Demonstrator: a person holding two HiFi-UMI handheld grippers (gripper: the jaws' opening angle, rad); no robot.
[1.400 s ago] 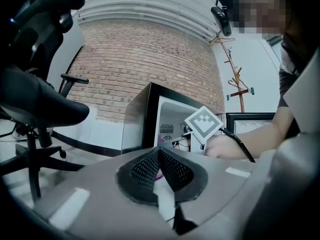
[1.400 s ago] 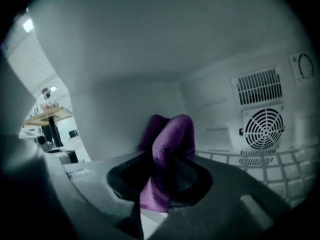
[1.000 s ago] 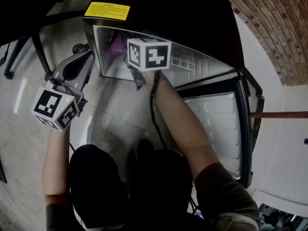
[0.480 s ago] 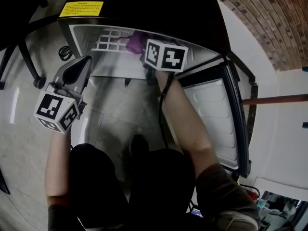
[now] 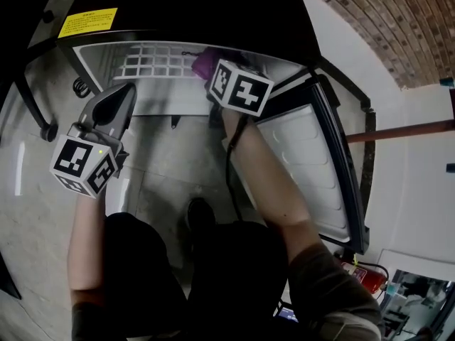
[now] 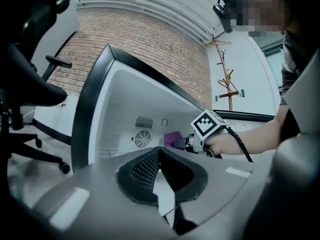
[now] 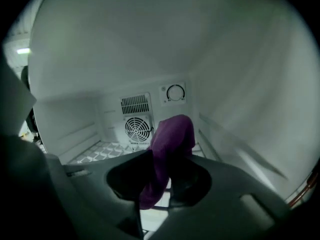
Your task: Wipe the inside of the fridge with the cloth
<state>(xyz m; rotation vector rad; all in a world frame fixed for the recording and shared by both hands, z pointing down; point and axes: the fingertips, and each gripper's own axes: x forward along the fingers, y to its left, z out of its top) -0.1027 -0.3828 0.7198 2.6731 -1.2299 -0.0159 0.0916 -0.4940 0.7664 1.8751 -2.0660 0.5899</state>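
Fingers [image 7: 192, 184] of right gripper [image 7: 159, 179]: closed on the cloth [image 7: 170, 139], which is pinched between both pads. One fold stands past the tips and a tail hangs below them.
Fingers [image 6: 142, 169] of left gripper [image 6: 159, 156]: drawn together, nothing held. It is outside the fridge [image 5: 178, 105], left of the opening.
Cloth, location: inside the cavity towards the right wall, over the wire shelf [image 5: 153, 62] and in front of the fan grille [image 7: 138, 129] and dial [image 7: 175, 92].
Cloth, contact: the interior is dim, so I cannot confirm that it touches any surface.
Cloth, handling: judged light, soft and limp. It should drape and bunch, and is not fragile. Dragging it on a wall could pull it from the grip.
Cloth, hold point: the bunched middle looks best, with a wad of fabric left proud of the tips to meet the wall first.
Cloth, appearance: deep purple, matte and crumpled, with no pattern seen.
Door [image 5: 306, 162]: swung wide to the right.
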